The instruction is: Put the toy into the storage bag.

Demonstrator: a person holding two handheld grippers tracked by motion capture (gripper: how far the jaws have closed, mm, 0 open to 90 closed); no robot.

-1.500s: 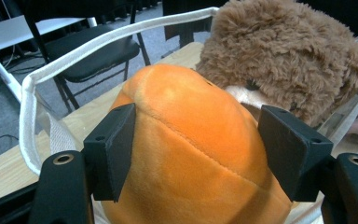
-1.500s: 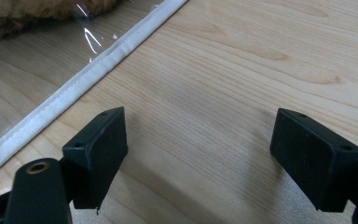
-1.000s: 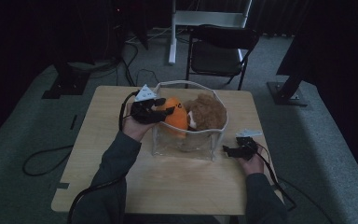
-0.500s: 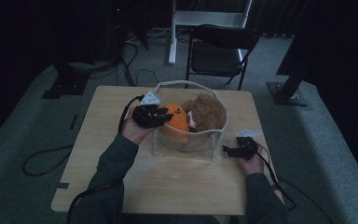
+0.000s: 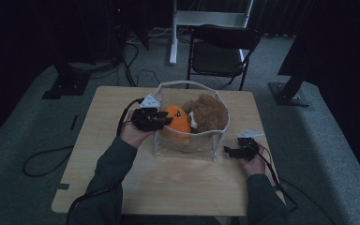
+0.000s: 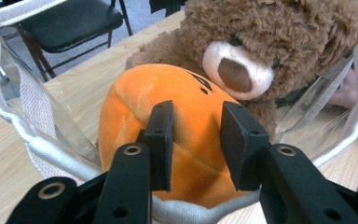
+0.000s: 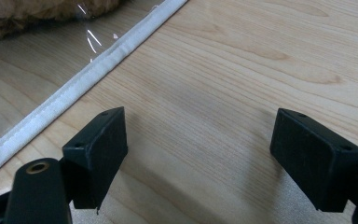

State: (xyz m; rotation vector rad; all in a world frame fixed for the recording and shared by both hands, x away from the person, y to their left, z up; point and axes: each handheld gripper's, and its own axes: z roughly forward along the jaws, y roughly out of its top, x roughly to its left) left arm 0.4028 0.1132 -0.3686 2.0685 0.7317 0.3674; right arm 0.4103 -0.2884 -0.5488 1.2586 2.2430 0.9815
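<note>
Left tool (image 5: 155,119) sits at the left wall of the clear bag (image 5: 186,149), reaching over the white-trimmed rim. In the left gripper view its two black jaws have just been closing and now pinch a fold of the orange plush (image 6: 168,135) between them; the pads (image 6: 161,140) press into the fabric on the side of the toy facing the tool. Jaws stand partly closed, narrowed onto the plush.

Orange plush lies inside the clear bag, in its left half, black stitched face marks on top. Brown teddy bear (image 5: 209,114) is in the right half of the same bag, touching the orange plush; in the left gripper view its pale muzzle leans over the orange toy.

The bag stands at the middle of the worktop (image 5: 168,187), nearer the far edge than the near edge.

Right tool (image 5: 236,151) rests low at the bag's right near corner, close to the worktop's right edge. In the right gripper view its jaws stand wide apart over bare wood, nothing between them; the bag's white seam runs past the left jaw, just beside it.

Black chair (image 5: 222,49) stands on the floor beyond the far edge.
</note>
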